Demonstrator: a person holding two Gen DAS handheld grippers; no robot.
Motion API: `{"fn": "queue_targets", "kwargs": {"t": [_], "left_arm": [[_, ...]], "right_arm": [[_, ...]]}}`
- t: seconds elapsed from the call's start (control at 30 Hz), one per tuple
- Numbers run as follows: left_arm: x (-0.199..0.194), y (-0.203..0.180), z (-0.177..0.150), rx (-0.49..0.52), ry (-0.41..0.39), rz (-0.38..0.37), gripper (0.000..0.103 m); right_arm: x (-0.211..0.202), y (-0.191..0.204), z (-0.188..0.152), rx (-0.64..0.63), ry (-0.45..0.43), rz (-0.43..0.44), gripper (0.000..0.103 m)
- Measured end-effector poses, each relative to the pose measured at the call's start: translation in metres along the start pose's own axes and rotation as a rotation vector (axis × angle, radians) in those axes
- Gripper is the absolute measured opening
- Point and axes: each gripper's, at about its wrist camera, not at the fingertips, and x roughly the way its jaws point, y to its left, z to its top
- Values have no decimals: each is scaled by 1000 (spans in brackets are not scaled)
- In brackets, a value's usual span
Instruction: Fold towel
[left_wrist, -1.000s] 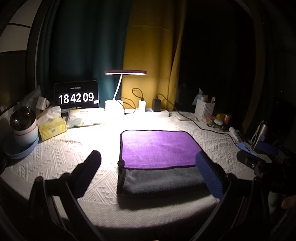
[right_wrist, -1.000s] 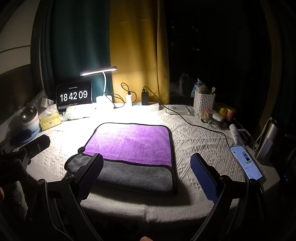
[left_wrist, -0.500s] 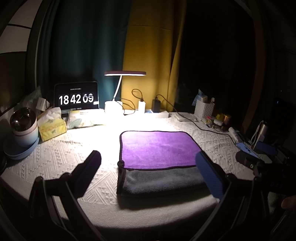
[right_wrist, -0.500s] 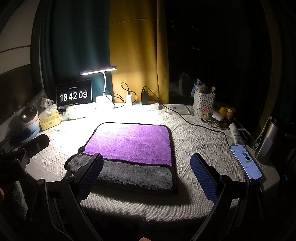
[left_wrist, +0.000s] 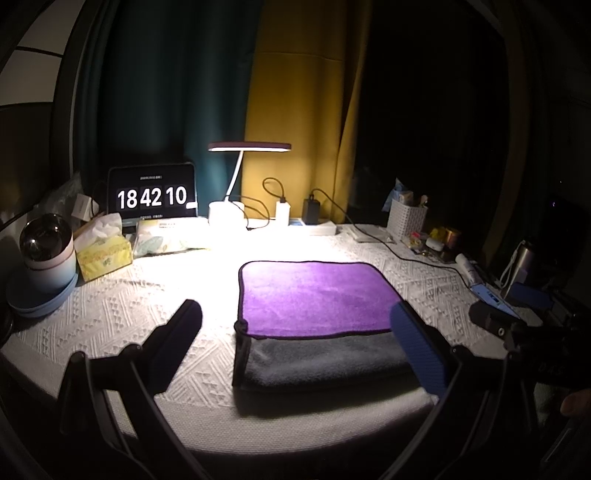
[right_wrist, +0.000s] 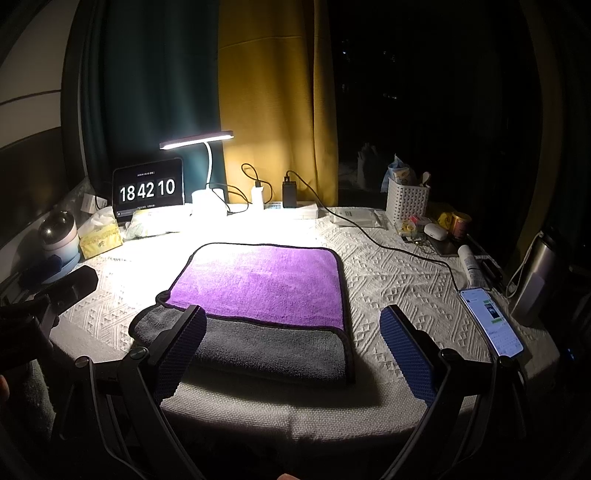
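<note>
Right now my left tongs (left_wrist: 295, 345) hang released above the near edge of the bench (left_wrist: 122, 314), fingers wide apart and gripping nothing; my right tongs (right_wrist: 293, 343) are released too, just as empty. Between them the towel (right_wrist: 258, 284) lies flat on the white knitted cover, folded so its purple side lies on top toward the far side and a grey band shows along the near edge. At the far side a desk lamp (right_wrist: 197, 142) shines down beside a clock screen (right_wrist: 147, 190) reading 18 42 10. A phone (right_wrist: 491, 321) lies lit on the right.
</note>
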Motion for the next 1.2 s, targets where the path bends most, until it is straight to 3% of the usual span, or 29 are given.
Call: {"fn": "queue_targets", "kwargs": {"t": [0.63,1.2], "left_arm": [[19,8,-10,-10,48,-12,102],[78,31,-32,-62,192,-3,100]], "right_arm": [[21,-1,-8,2,60,11,96],[76,-15,-20,21,191,11,85]]}}
